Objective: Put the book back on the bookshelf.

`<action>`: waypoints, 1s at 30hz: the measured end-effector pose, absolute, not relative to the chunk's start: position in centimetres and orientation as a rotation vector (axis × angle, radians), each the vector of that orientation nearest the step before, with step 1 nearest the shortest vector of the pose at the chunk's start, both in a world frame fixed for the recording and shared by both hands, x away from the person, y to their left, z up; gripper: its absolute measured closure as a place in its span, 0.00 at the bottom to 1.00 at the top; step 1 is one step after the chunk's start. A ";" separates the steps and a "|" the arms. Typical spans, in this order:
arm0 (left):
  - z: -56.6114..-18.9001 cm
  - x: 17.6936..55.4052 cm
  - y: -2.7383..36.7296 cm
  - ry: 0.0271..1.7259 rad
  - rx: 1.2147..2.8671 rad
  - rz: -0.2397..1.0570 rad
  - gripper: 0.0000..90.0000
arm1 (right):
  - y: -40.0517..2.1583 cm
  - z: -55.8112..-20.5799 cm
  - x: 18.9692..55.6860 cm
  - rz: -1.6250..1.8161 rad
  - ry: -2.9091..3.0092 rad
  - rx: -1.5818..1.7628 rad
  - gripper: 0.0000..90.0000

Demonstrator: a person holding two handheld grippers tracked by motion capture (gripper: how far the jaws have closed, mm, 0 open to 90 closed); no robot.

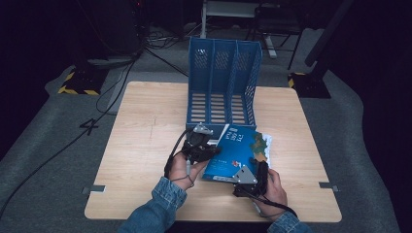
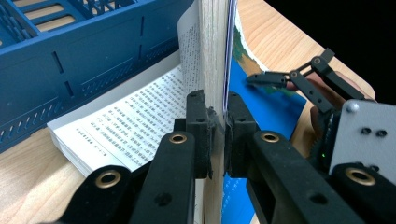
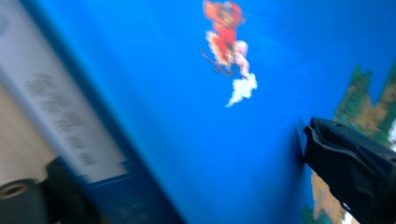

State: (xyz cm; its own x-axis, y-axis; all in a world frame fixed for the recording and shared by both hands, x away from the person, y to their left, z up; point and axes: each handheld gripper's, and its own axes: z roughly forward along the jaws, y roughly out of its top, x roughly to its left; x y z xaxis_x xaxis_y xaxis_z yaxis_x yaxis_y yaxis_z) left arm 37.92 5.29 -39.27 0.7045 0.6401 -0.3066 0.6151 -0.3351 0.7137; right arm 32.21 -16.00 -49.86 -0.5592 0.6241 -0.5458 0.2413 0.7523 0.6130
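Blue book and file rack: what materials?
Book: paper, with a glossy printed cover; left gripper clamps a thick block of matte printed pages. File rack: looks like moulded blue plastic, with slotted walls and a dull sheen. Table: pale wood-grain top, possibly laminate.

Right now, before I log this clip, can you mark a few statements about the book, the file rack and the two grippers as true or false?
1. The left gripper has its jaws shut on part of the book. True.
2. The blue file rack holds several folders. False: its slots are empty.
3. The book lies on the table in front of the rack. True.
4. The book's cover is red. False: it is blue with a small picture.
5. The right gripper holds the rack. False: its jaws are open at the book's cover.
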 end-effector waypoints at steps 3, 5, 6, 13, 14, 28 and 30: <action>-39.3 37.9 5.2 0.958 2.042 0.031 0.92 | -16.3 -49.9 32.6 0.625 2.158 0.624 0.00; -39.4 37.9 5.2 0.959 2.043 0.031 0.92 | -16.3 -49.9 32.8 0.626 2.165 0.567 0.01; -39.4 38.0 5.3 0.960 2.045 0.028 0.92 | -16.4 -49.9 33.0 0.636 2.168 0.521 0.00; -39.6 38.0 5.1 0.974 2.042 0.022 0.92 | -16.6 -49.8 33.6 0.664 2.197 0.556 0.01; -39.5 38.0 5.1 0.976 2.043 0.023 0.92 | -16.6 -49.8 33.6 0.660 2.198 0.568 0.01; -39.8 38.0 4.9 0.991 2.053 0.032 0.92 | -15.4 -49.7 33.5 0.600 2.193 0.439 0.09; -40.1 38.1 4.9 1.002 2.058 0.032 0.92 | -14.8 -50.0 32.9 0.570 2.156 0.330 0.17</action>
